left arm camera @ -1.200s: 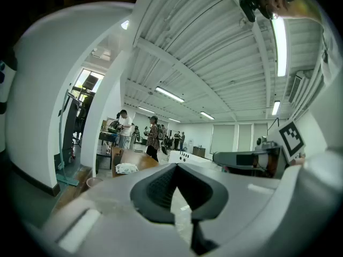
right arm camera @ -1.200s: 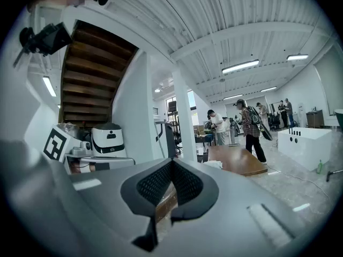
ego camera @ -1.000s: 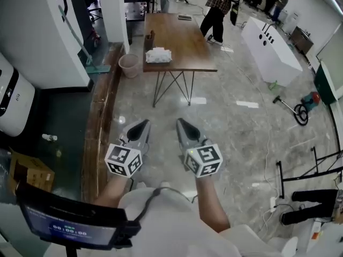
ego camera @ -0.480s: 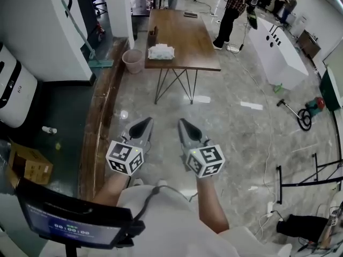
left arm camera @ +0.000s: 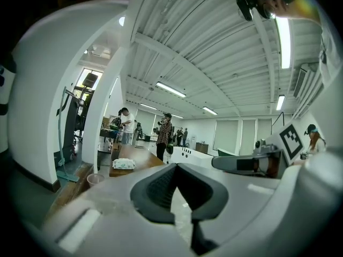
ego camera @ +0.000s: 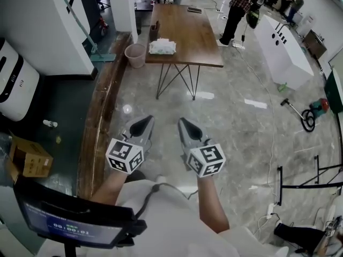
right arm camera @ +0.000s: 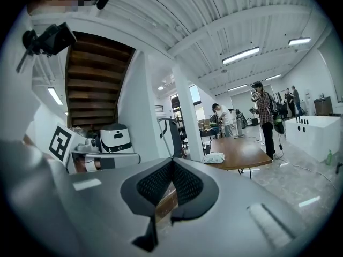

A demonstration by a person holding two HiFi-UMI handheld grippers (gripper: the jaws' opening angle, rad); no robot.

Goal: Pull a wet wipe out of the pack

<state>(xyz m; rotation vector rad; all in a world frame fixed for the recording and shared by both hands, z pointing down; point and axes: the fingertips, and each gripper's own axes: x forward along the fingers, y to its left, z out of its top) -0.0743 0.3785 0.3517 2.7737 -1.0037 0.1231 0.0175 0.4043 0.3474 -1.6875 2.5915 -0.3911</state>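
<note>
Wipe pack [ego camera: 162, 47] on table [ego camera: 188, 31] near end, well apart, dead ahead, long axis L-R. Left gripper [ego camera: 141, 125], right gripper [ego camera: 185, 125] both clenched, empty; neither clearly nearer.

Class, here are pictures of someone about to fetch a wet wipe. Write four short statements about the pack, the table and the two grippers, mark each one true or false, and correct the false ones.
1. The wet wipe pack lies on the wooden table. True.
2. The left gripper holds a wipe. False: its fingers are together on nothing, well short of the table.
3. A pink waste bin stands beside the table. True.
4. The right gripper is wide open. False: its fingers are closed together and empty.
</note>
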